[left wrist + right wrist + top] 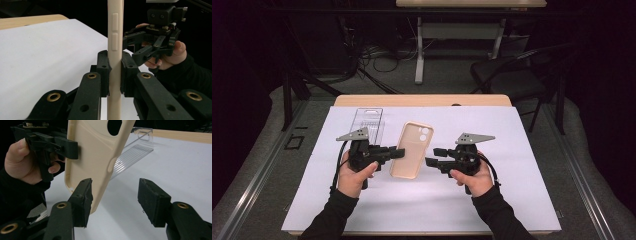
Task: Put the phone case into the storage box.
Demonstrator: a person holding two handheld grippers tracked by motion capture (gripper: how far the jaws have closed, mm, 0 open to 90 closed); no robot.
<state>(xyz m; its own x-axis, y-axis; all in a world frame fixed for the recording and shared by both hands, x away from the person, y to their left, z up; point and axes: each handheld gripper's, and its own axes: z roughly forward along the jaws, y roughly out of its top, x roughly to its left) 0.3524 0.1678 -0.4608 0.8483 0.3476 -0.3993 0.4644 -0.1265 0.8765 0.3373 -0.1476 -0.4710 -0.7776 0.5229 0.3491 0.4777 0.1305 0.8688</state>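
Note:
A beige phone case (412,150) is held up off the white sheet (522,200), its camera cut-out toward the far side. My left gripper (399,152) is shut on the case's left edge; in the left gripper view both pads clamp the thin case (115,37) edge-on around my left gripper (115,72). My right gripper (430,156) stands to the case's right, open. In the right gripper view the case (95,157) has its lower corner just beside the left pad of my right gripper (116,195), while the other pad stands well clear.
A clear plastic package (368,122) lies flat on the sheet behind the left hand, and this package (135,152) also shows beyond the case. The wooden table edge (422,100) runs along the far side. A dark chair (512,75) and a desk frame stand behind.

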